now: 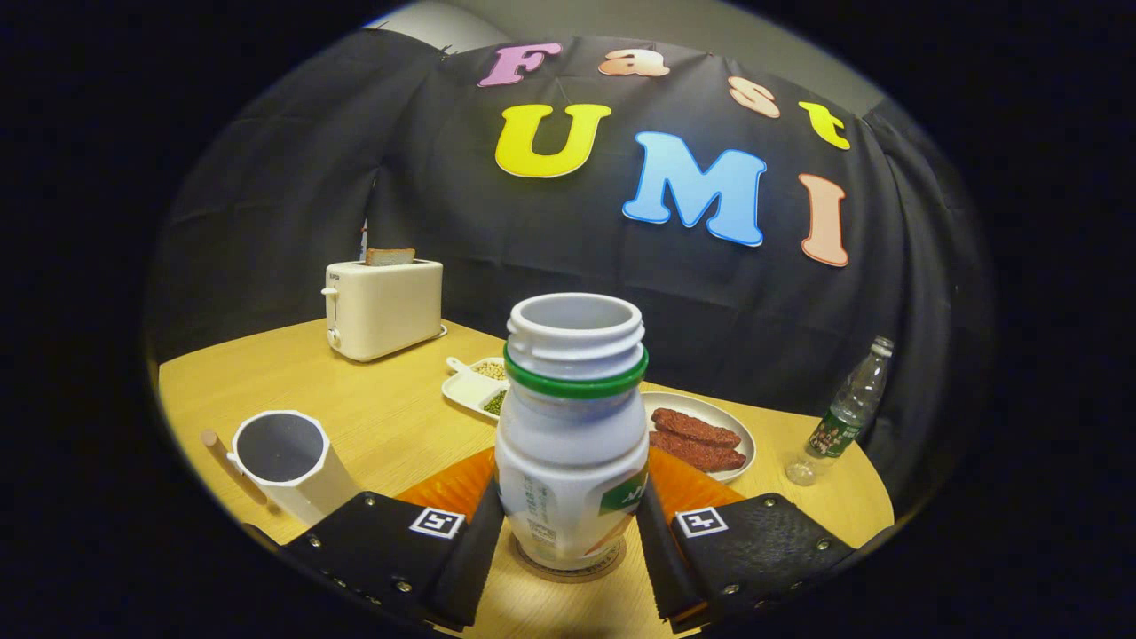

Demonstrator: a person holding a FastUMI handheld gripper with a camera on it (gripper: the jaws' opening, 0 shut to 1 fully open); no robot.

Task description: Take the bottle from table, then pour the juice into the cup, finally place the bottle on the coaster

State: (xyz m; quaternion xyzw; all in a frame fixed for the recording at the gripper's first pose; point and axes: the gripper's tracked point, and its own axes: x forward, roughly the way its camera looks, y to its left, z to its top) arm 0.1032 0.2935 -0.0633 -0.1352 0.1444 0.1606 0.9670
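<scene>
A white juice bottle (572, 435) with a green neck ring and no cap stands upright on a round coaster (570, 568) on the wooden table (390, 408). My gripper (568, 497) holds it low on the body, one finger pressed against each side. The white cup (286, 460) stands to the left of the left finger, its mouth facing me; I cannot see any liquid inside it.
An orange mat (457, 486) lies just behind the bottle. Beyond it are a plate of sausages (701, 439), a divided dish of beans (479, 386) and a toaster (383, 306) holding a slice of bread. A clear plastic bottle (843, 413) stands far right.
</scene>
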